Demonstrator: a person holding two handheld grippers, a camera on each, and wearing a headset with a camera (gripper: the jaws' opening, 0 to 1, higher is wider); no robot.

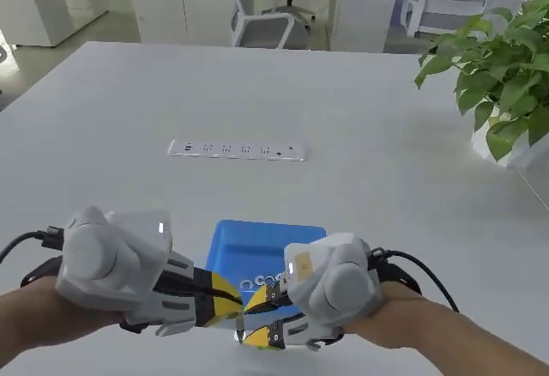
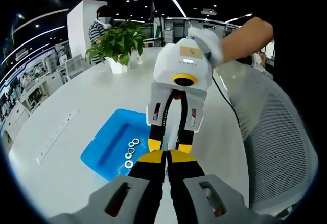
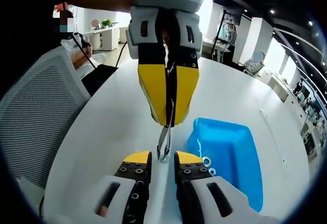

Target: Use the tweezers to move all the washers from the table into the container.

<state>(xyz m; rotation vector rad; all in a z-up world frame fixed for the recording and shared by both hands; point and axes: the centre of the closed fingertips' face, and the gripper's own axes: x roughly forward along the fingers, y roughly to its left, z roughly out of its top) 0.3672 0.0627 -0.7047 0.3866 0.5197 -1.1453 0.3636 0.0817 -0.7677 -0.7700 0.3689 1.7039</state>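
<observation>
Blue container (image 1: 257, 240); silver washers (image 2: 131, 149); silver tweezers (image 3: 164, 141); yellow-black jaws; white table (image 1: 257, 93).

In the head view the left tool (image 1: 233, 300) and right tool (image 1: 256, 320) hide the near edge of the tray (image 1: 257, 243) and some washers (image 1: 250, 285). The tweezers (image 3: 164, 142) are mostly hidden inside the left tool. Whatever is at their tip is too small to tell. The plant (image 1: 502, 67) at the right edge of the desk (image 1: 360, 187) is cut off by the picture.
</observation>
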